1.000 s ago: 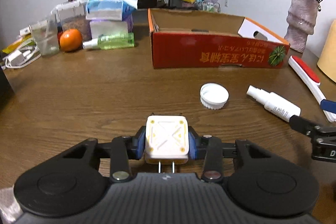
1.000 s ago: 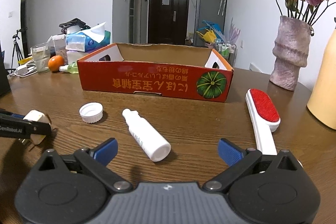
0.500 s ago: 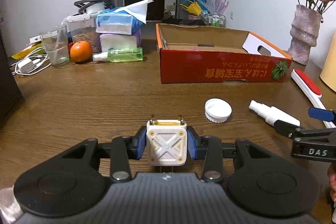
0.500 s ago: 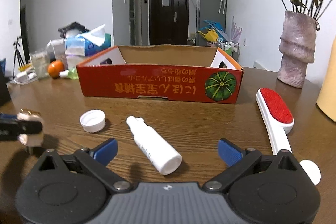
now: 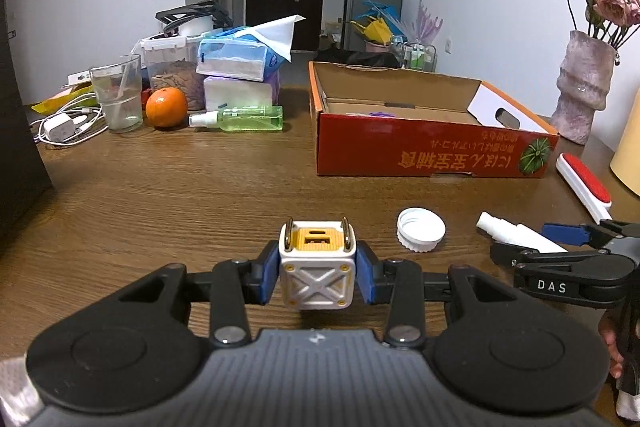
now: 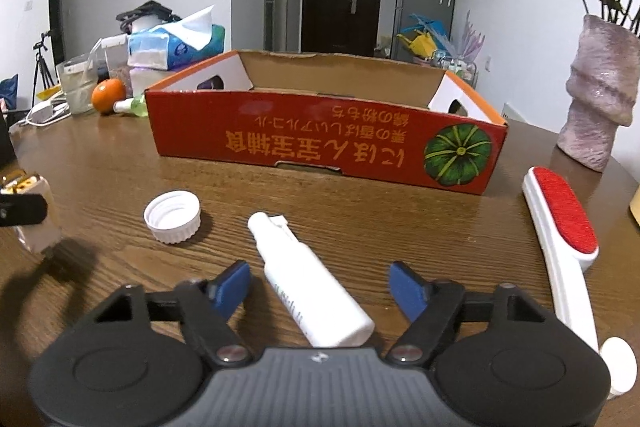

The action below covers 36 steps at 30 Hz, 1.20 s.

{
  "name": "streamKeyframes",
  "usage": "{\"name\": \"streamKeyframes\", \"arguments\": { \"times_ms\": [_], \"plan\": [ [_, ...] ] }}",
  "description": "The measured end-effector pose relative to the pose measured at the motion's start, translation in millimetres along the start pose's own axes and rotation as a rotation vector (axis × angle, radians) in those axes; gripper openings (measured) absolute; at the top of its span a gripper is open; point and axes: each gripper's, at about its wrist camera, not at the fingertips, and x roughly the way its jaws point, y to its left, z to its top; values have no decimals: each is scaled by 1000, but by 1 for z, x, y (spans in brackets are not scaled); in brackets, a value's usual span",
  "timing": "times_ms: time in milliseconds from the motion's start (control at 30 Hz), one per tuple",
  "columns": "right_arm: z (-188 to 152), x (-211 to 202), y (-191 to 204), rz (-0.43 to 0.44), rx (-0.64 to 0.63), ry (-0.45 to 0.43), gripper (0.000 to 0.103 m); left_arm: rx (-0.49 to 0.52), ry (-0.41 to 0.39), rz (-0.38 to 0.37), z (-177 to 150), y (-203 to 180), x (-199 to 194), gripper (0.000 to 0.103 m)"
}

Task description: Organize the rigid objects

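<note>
Closing on: white spray bottle (image 6: pixel 310 291), lying flat on counter (image 6: pixel 400 227) between the blue pads of right tongs (image 6: pixel 320 287); jaws narrowing, pads not yet touching it, a gap on each side.
Bottle axis: long axis runs diagonally, nozzle end up-left and away from tongs, flat base end nearest the camera, close under the tongs' body. Not square to the jaw line; skewed a bit to the left at the far end.
Key relation: bottle body sits roughly centred between pads, slightly nearer the left pad (image 6: pixel 232 285) than the right pad. Judged: left pad meets it first, bottle may roll or swing before both pads seat.
Nearer hand: right, by far. In left-wrist view the bottle (image 5: pixel 516 233) shows at far right with right tongs (image 5: pixel 560 243) around it.
Left tongs (image 5: pixel 316 277): narrow, clamped on white cube charger (image 5: pixel 316 277), prongs (image 5: pixel 290 235) up, held clear above counter.
Destination (judged): red cardboard box (image 6: pixel 320 143), straight ahead past bottle, open top.
Other loose items: white cap (image 6: pixel 173 215) just left of nozzle, apart from it; lint brush (image 6: pixel 560 227) well to the right.
Step in hand: grasp not complete; lift & carry to box to follow.
</note>
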Motion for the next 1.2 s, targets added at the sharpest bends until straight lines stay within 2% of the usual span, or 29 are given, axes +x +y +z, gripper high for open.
{"name": "streamKeyframes", "arguments": {
  "times_ms": [67,133,200,433,1200],
  "plan": [
    [1,1,1,12,-3,-2,64,-3,0,0,0,1,-1,40],
    [1,1,2,25,-14,-7,52,-4,0,1,0,2,-1,40],
    [0,-2,5,38,-25,-9,35,-7,0,1,0,3,-1,40],
    [-5,-13,18,23,-70,-22,34,-9,-6,1,1,4,-2,40],
    [2,-44,24,23,-26,-136,33,-35,-65,18,10,1,-13,40]
  ]
}}
